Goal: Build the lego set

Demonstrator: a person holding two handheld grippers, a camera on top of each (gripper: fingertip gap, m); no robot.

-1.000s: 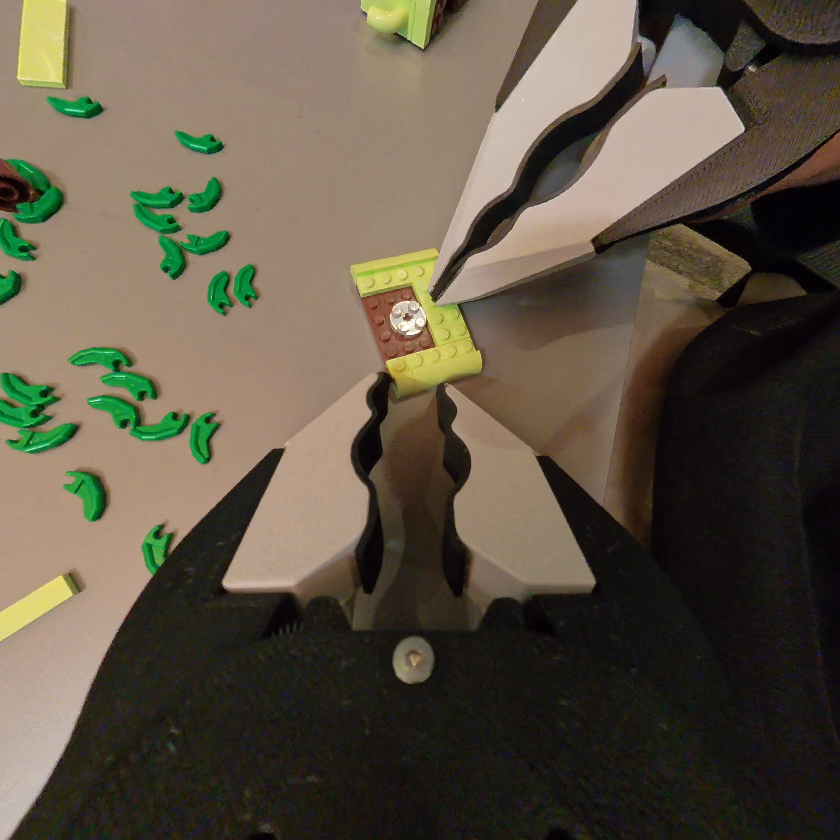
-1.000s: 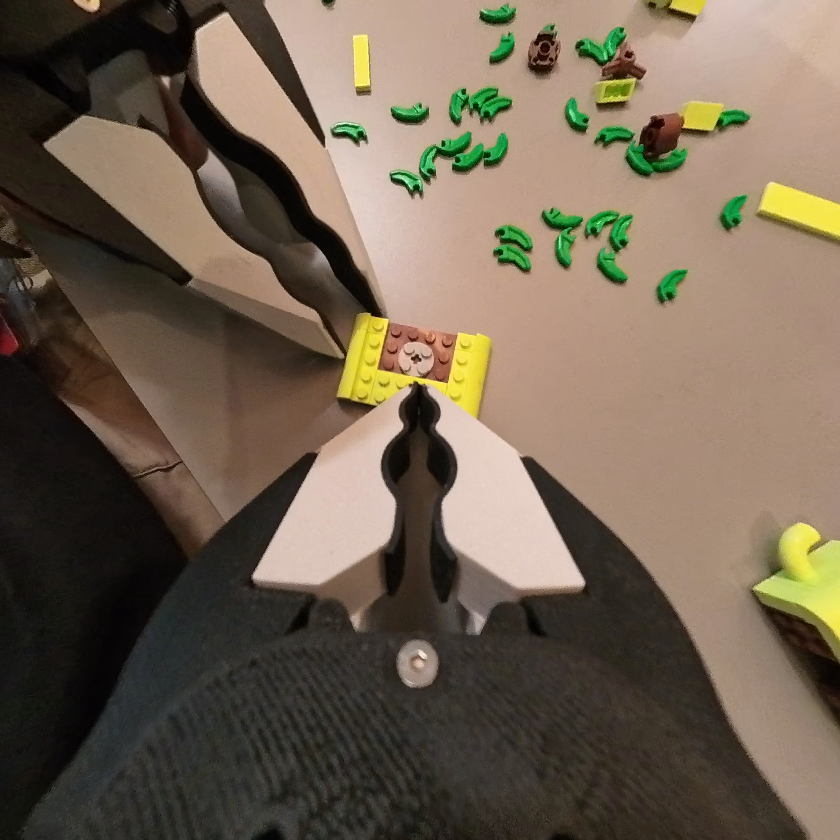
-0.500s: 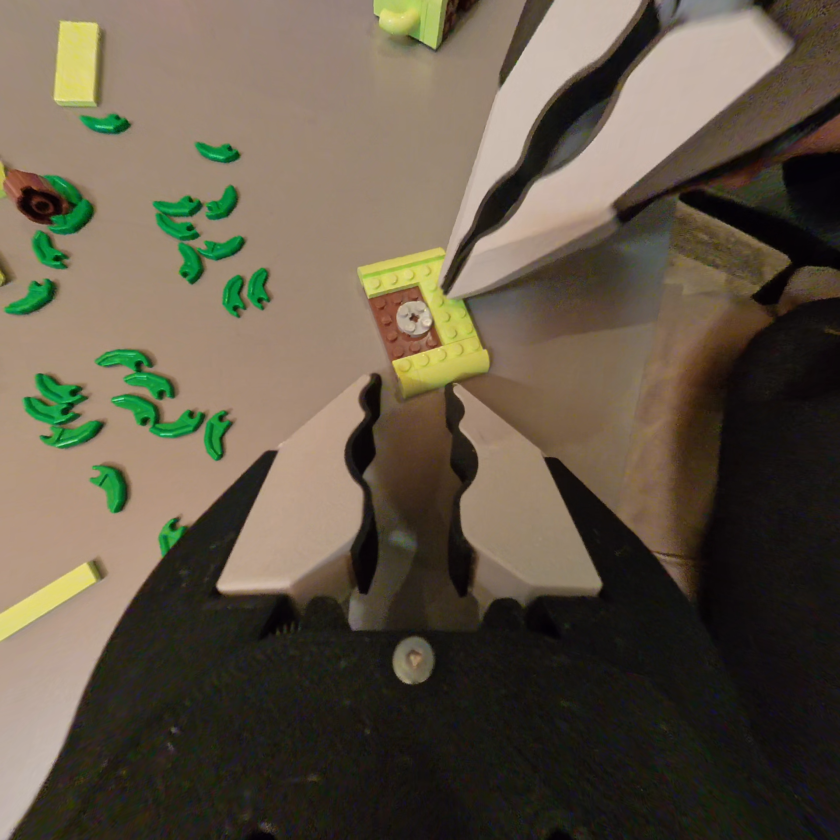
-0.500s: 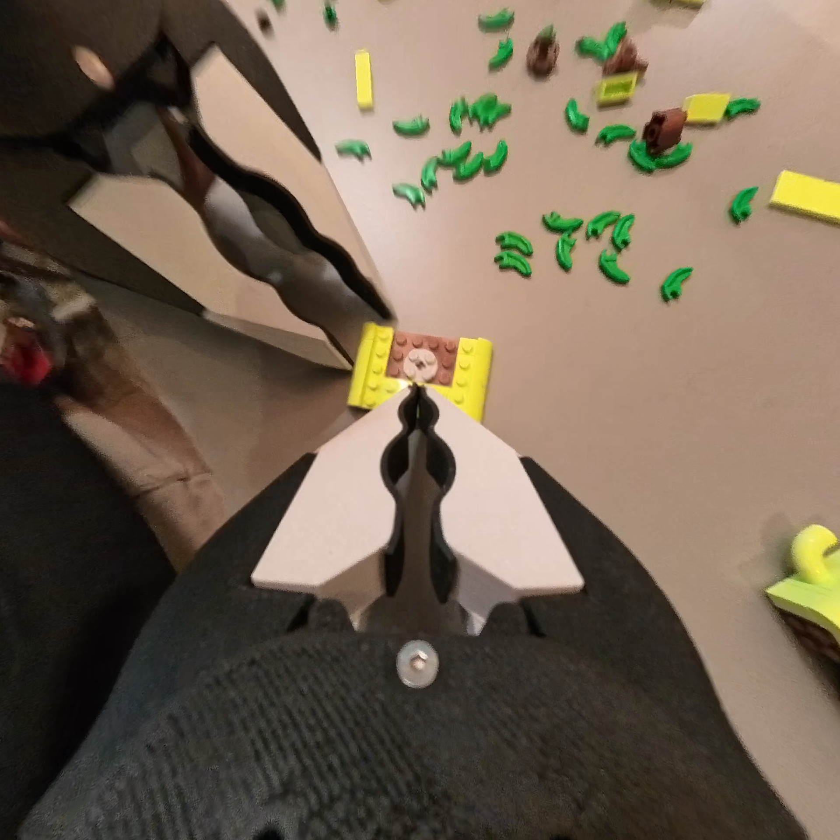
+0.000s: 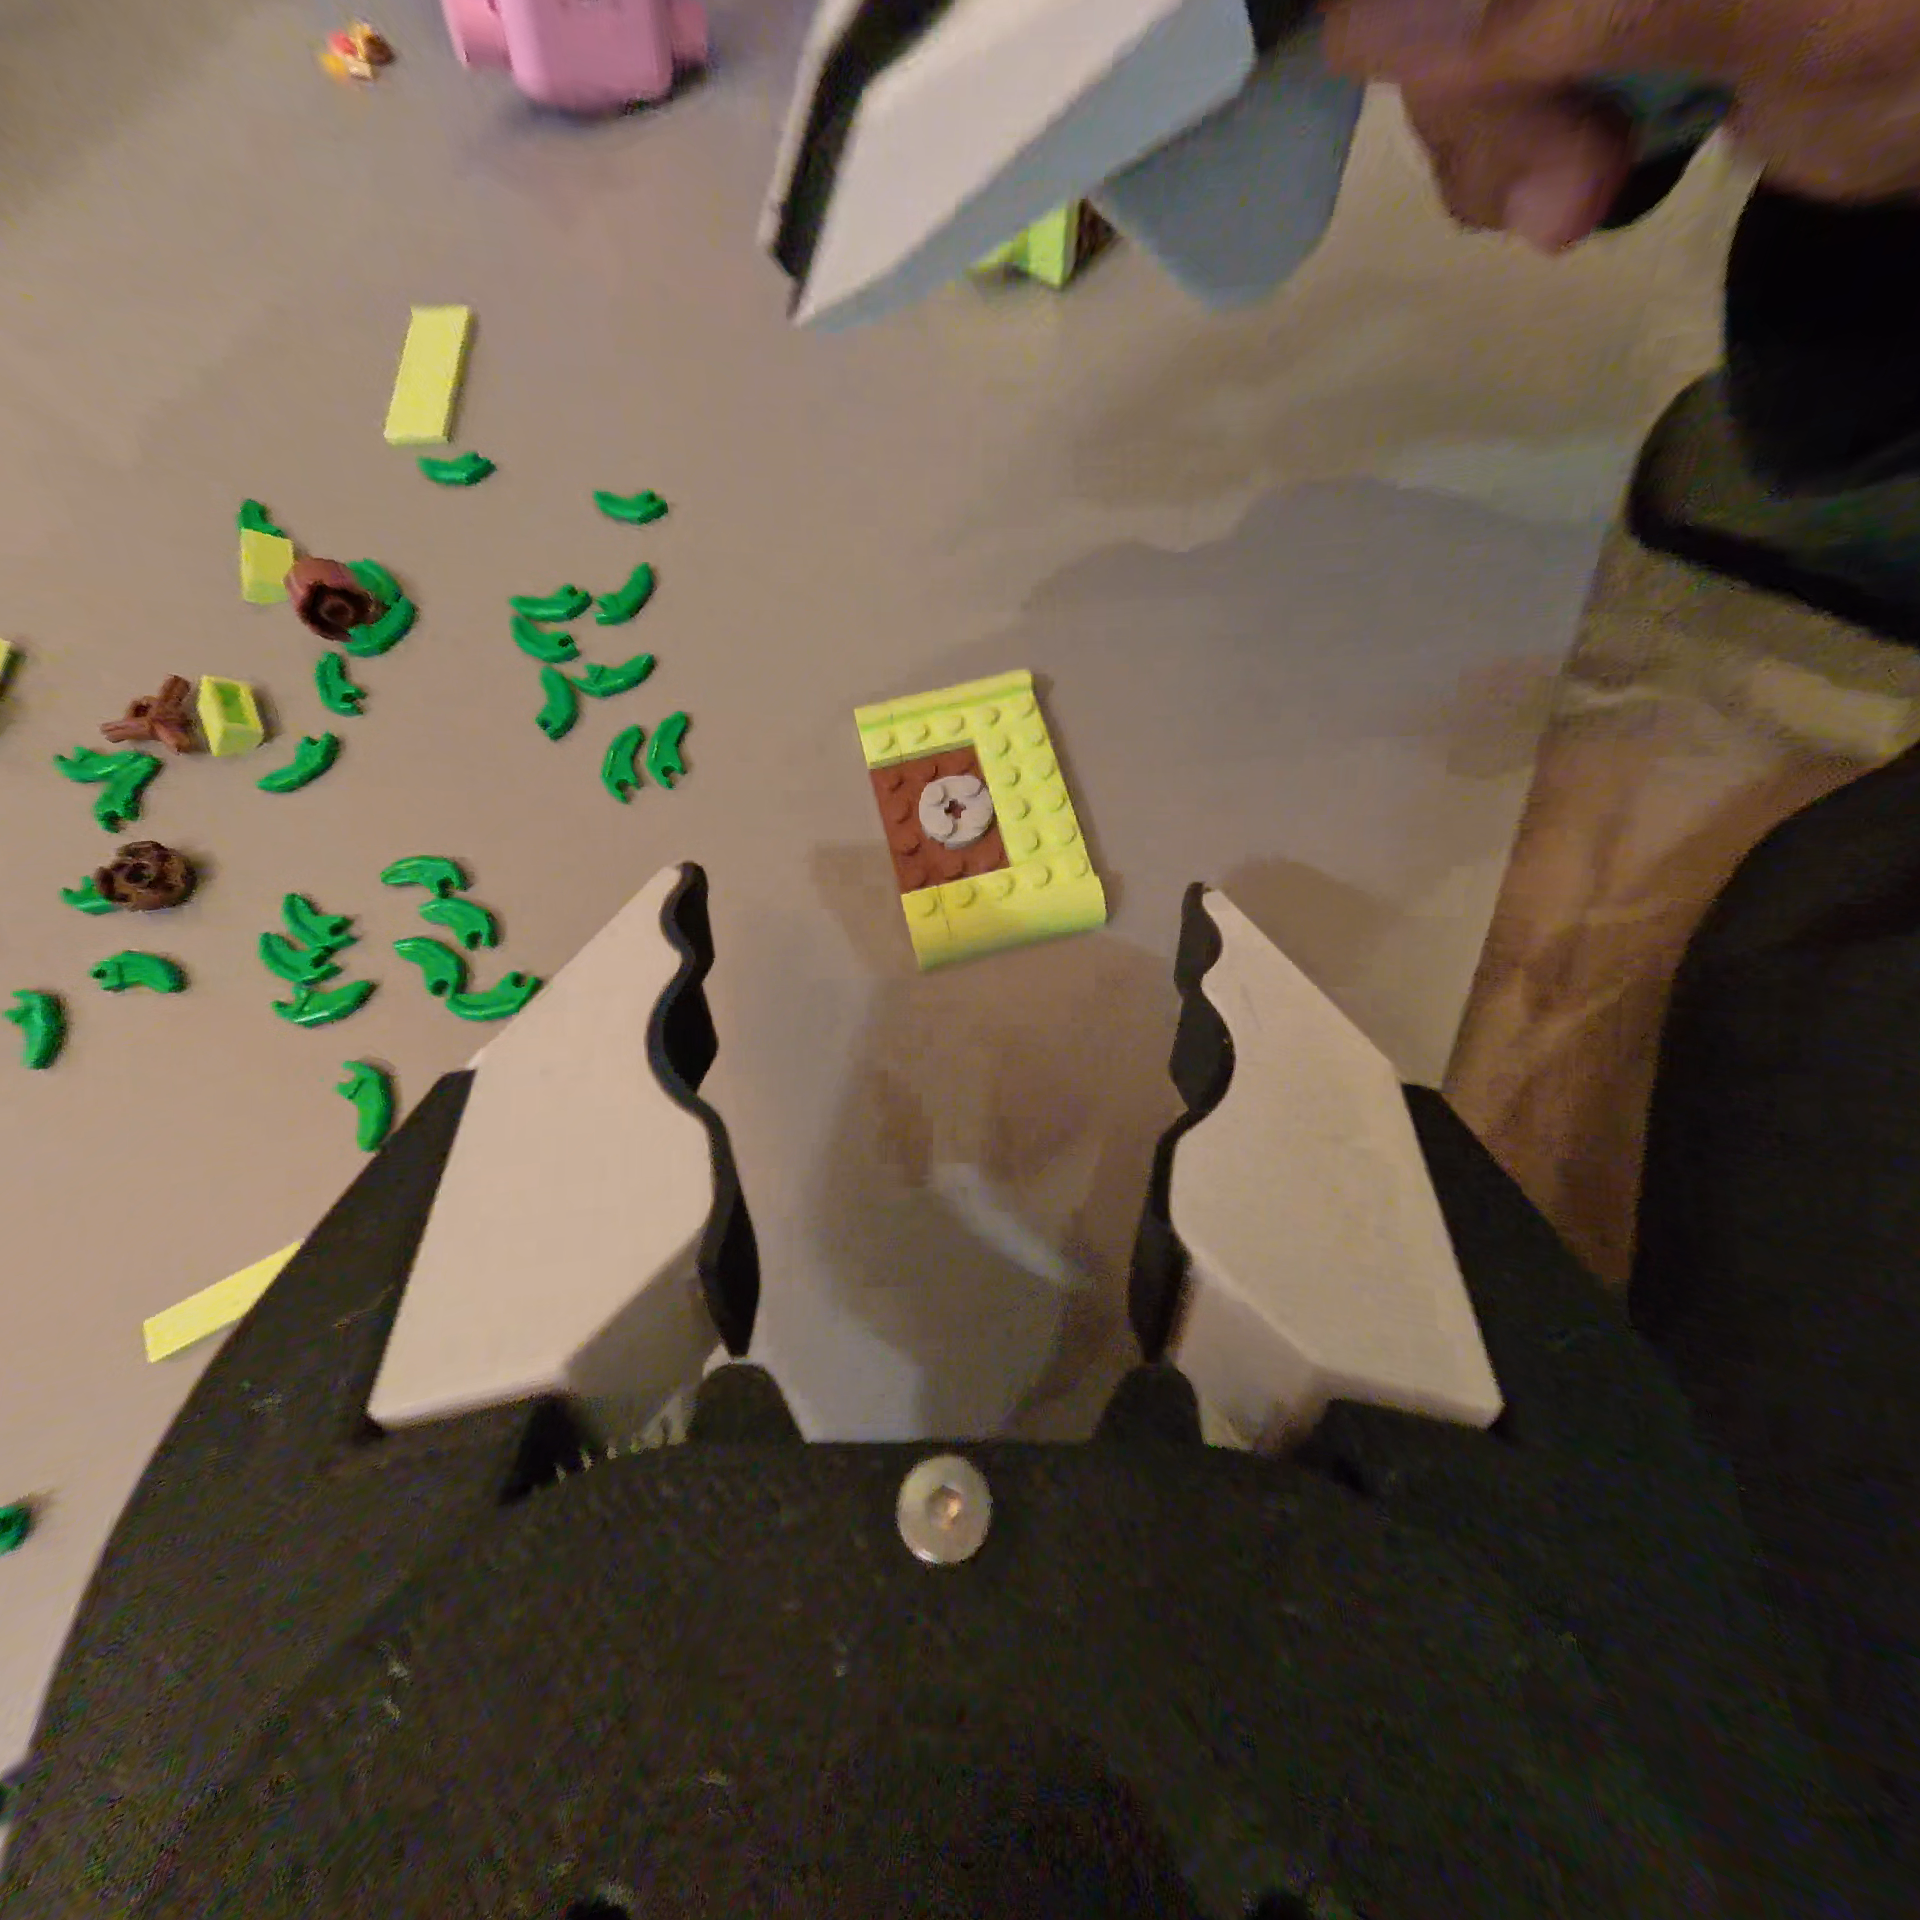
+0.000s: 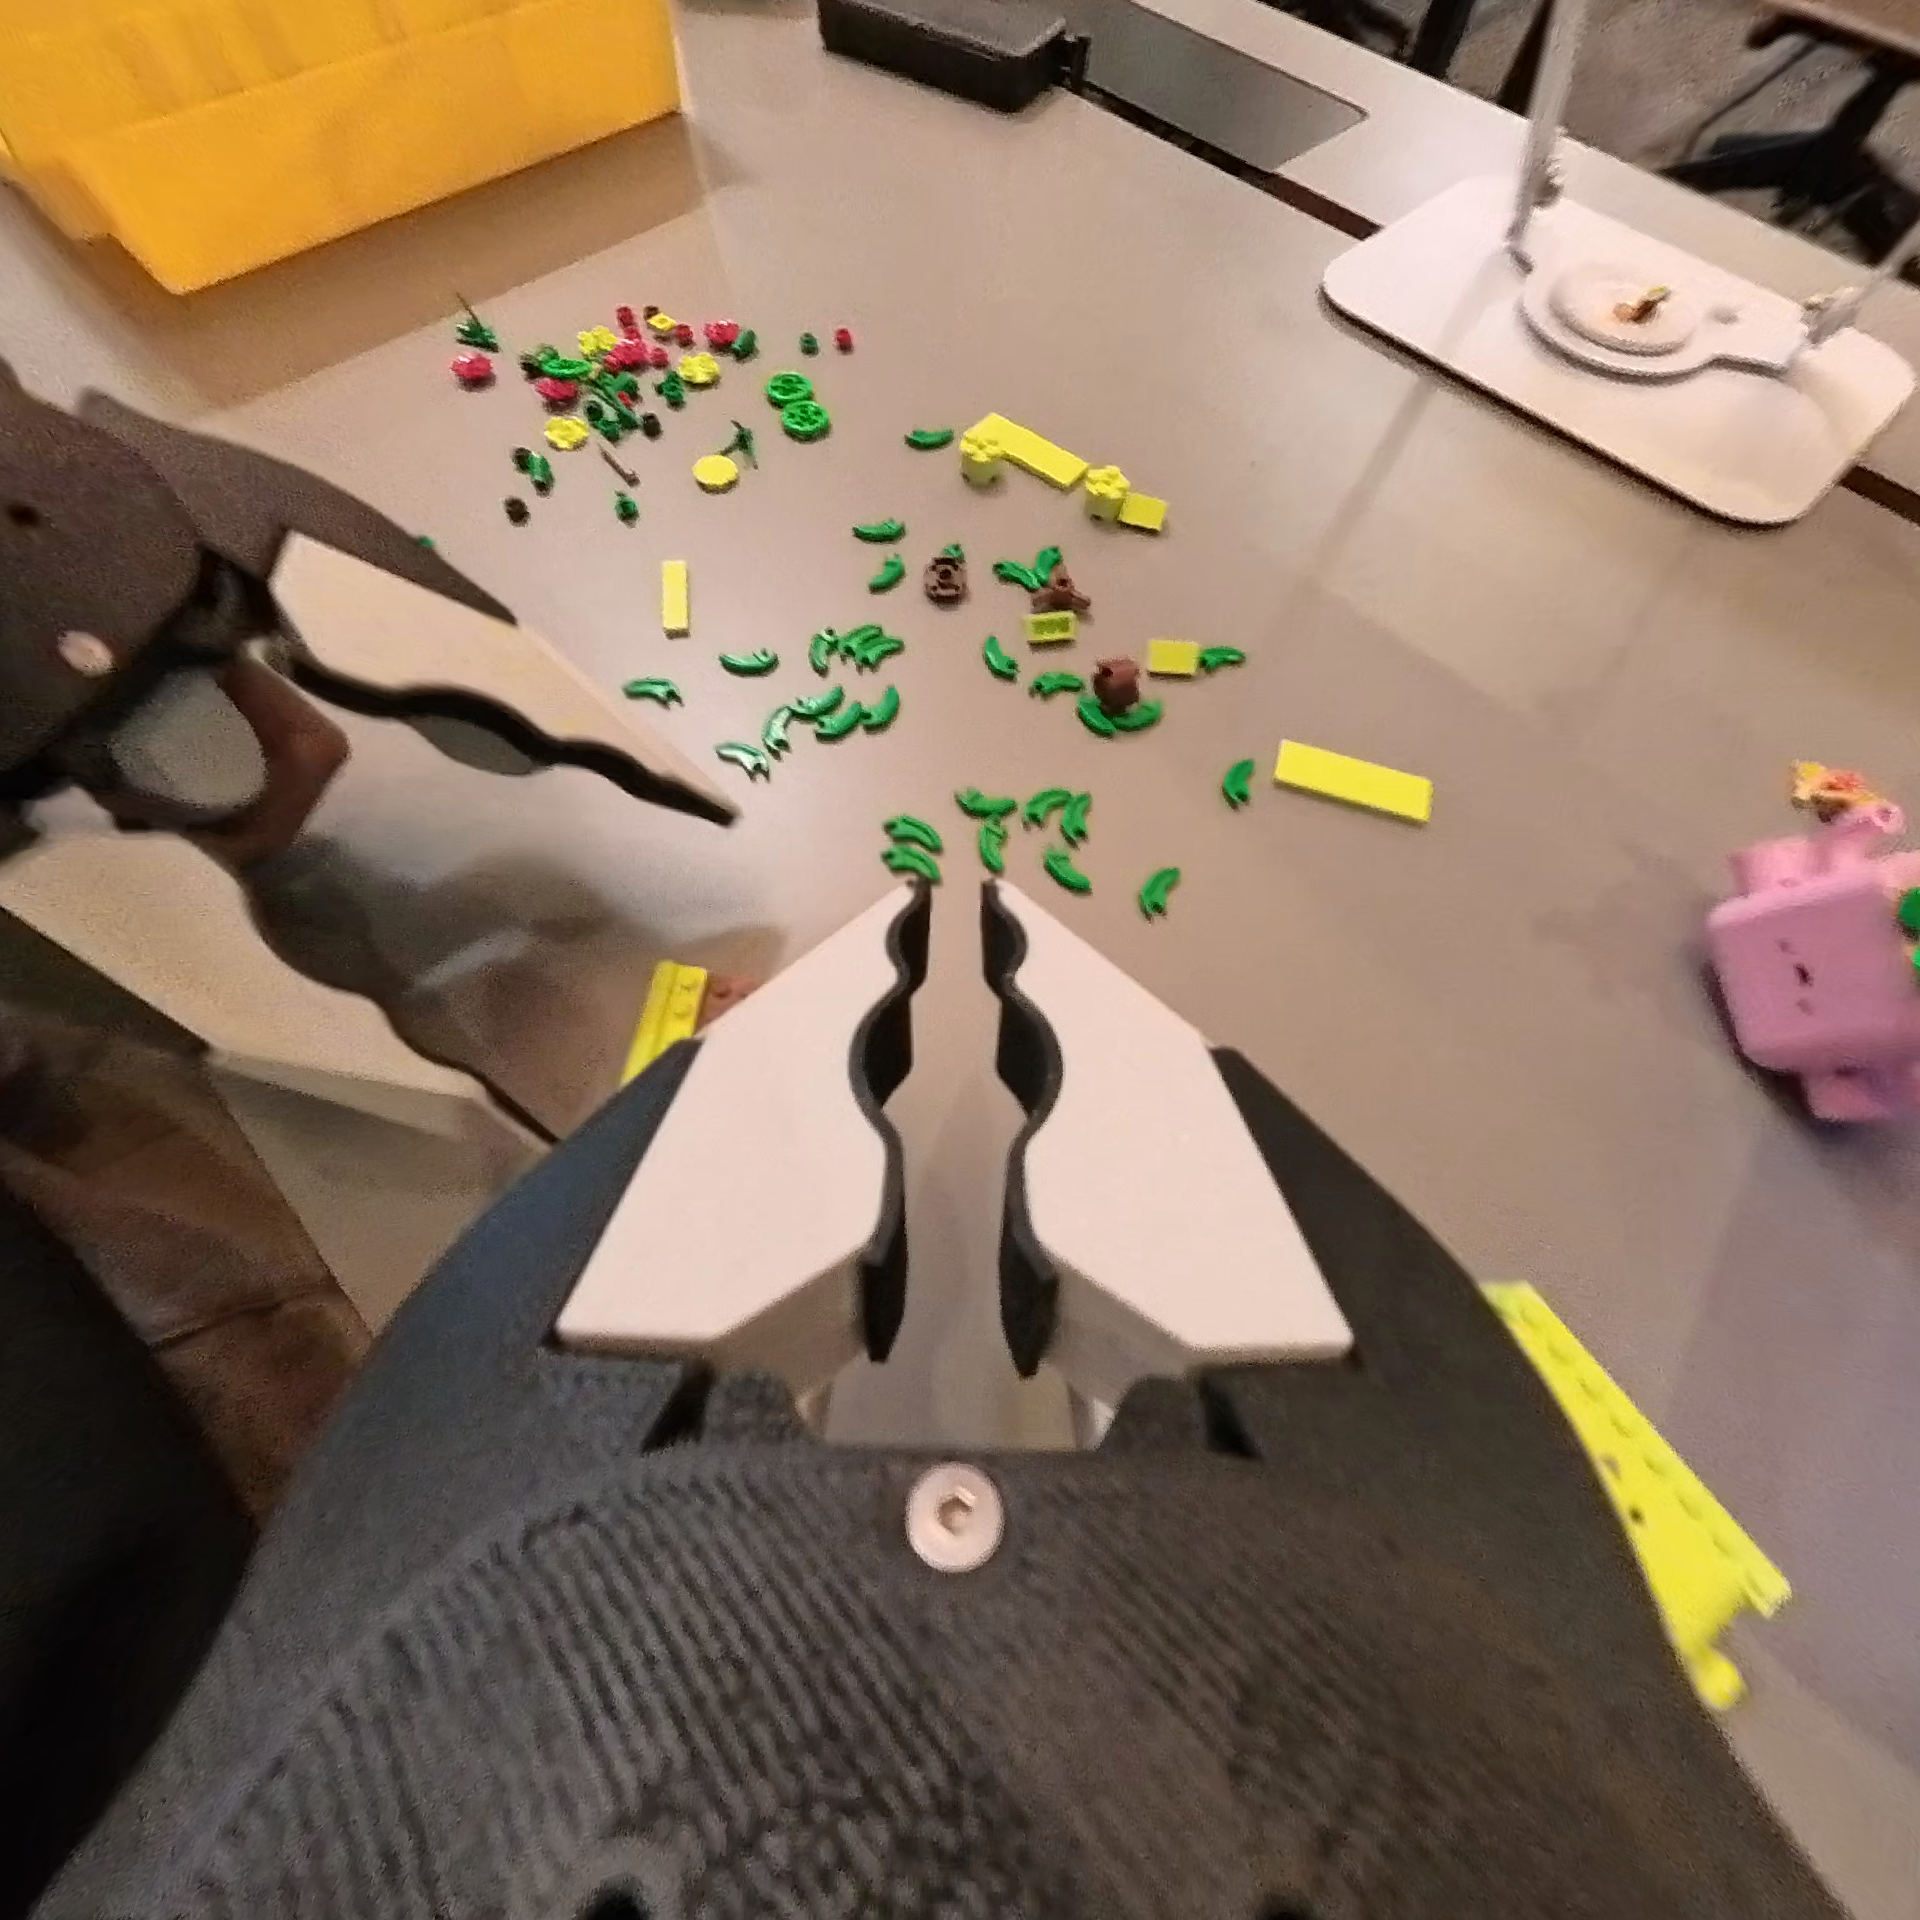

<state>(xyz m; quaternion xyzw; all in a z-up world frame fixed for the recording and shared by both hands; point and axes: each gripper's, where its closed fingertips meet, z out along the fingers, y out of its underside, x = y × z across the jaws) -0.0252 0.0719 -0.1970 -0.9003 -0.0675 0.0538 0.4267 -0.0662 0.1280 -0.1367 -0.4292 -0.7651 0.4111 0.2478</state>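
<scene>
Left wrist view: the left gripper [image 5: 940, 894] is seen with its jaws spread wide and nothing between them. Just past the fingertips, flat on the grey table [image 5: 1195, 499], lies the small lime plate [image 5: 982, 821], close to the table's edge. A brown patch is set in it, and a round grey stud piece [image 5: 954, 810] is sat on the brown. No gripper is touching the plate. The right gripper [image 6: 951, 888] is held up above the table, its jaws a little apart and holding nothing — in the left view it is only a blur at the top. Many green leaf pieces [image 6: 852, 707] are scattered farther out, with brown trunk bits [image 6: 1117, 681] and flat lime tiles [image 6: 1351, 781] among them, and a pink build [image 6: 1818, 987] is off to the right. The next piece is probably to be picked from the loose ones, though which one cannot be told. For that to be done well, one small piece should be picked by its sides with the tips only, so its neighbours are not pushed away. The plate should be held still by the wide left jaws when a piece is pressed down — it is light and could slide off the edge.
</scene>
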